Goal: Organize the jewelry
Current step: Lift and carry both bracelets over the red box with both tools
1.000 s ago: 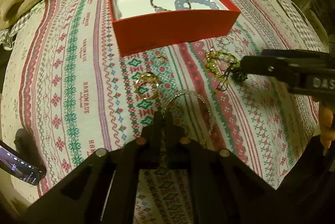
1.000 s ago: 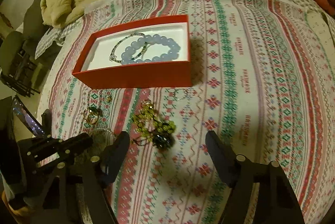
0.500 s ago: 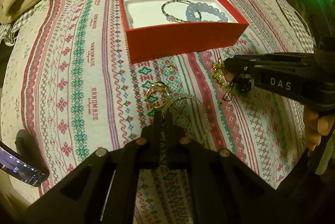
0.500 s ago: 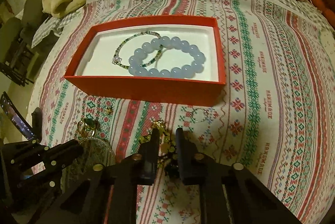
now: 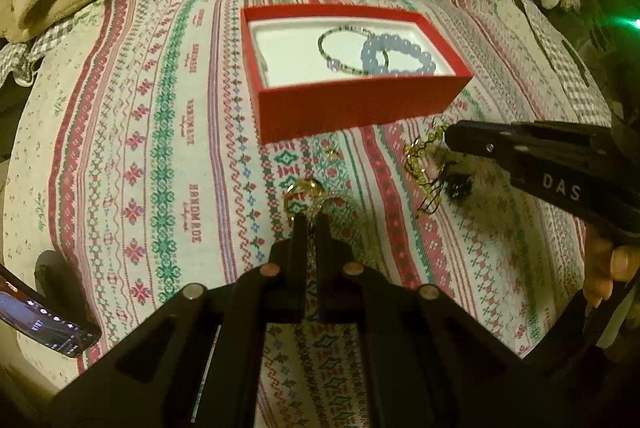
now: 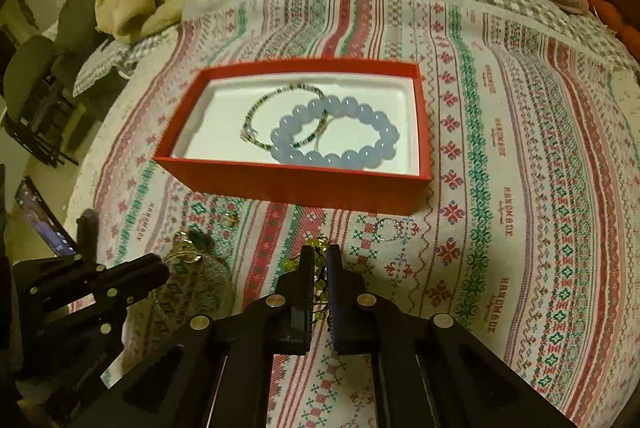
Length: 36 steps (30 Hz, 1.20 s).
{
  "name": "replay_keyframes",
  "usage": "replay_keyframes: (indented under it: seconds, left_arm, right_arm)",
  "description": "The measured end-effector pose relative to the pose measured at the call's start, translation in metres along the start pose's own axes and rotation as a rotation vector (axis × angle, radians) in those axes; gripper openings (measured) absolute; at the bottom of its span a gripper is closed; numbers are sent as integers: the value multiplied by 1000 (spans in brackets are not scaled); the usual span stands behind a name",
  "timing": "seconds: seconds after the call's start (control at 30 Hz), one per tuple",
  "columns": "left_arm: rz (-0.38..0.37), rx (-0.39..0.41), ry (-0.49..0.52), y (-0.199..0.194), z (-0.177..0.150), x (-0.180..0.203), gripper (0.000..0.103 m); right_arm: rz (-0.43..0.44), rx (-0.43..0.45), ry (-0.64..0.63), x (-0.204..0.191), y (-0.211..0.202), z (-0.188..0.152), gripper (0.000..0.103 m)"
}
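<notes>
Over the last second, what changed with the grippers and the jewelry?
The right gripper went from wide open to shut on the yellow-green bead strand, now lifting off the cloth. The left gripper stayed shut near the gold ring. The red box and its bracelets are unchanged.

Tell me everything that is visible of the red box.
The red box is a shallow, open rectangular tray with plain red walls that look like cardboard and a white lining. It sits flat on the patterned cloth, beyond both grippers, touched by neither. Inside lie a blue bead bracelet and a thin beaded bracelet, overlapping.
</notes>
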<state>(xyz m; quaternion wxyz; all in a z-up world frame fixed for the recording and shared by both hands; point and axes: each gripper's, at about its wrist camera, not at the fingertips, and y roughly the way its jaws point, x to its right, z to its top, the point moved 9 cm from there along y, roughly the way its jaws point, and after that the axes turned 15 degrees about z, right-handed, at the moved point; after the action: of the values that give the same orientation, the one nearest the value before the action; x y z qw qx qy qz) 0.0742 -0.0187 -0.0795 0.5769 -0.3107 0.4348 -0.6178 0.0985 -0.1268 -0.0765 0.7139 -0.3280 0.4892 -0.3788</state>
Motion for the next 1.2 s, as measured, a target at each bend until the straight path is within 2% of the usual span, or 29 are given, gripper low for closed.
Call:
replay_keyframes:
  seconds: [0.3, 0.7, 1.2]
  left_arm:
    - [-16, 52, -13, -19, 16, -1, 4]
    - [-33, 101, -27, -39, 34, 8, 4]
    - [-94, 142, -121, -54, 73, 8, 4]
  right_arm:
    - [18, 72, -28, -12, -33, 9, 6]
    - [35, 127, -29, -20, -55, 17, 6]
    - [52, 246, 7, -15, -91, 46, 6]
